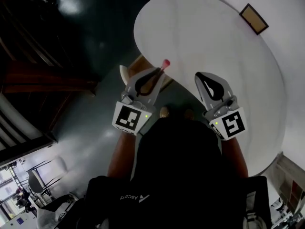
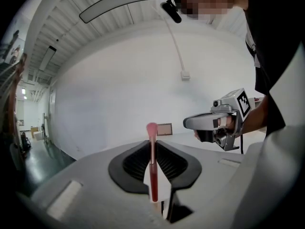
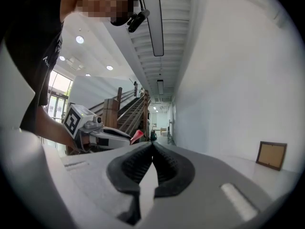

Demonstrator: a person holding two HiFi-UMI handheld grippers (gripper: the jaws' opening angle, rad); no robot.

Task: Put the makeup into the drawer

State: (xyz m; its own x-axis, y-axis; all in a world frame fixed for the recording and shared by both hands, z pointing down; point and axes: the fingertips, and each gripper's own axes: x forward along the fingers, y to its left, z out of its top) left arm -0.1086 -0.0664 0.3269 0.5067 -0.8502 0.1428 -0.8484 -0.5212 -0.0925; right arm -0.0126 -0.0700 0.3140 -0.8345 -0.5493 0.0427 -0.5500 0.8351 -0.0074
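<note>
The left gripper (image 2: 152, 144) has its jaws clamped on a slim red makeup stick (image 2: 153, 175). The stick lies lengthwise along the jaws, and its pink tip pokes out past the fingertips. Held this way it probably won't swing or slip while carried, and the tip is free to lead into a drawer. The right gripper (image 3: 152, 146) has its jaws pressed together with nothing between them, so it looks free to pull a drawer open or steady one.

Both grippers hang in the air at the near edge of the round white surface (image 1: 214, 37), side by side and pointing out over it. The makeup touches nothing but the jaws and sits just over that near edge. A small brown frame (image 1: 253, 18) lies at the far side of the surface, well apart from both grippers. A tan shape (image 1: 137, 65) shows below the left gripper at the near edge, but I cannot tell what it is. No view clearly shows a drawer, so the makeup appears to be mid-carry and not yet stowed.
</note>
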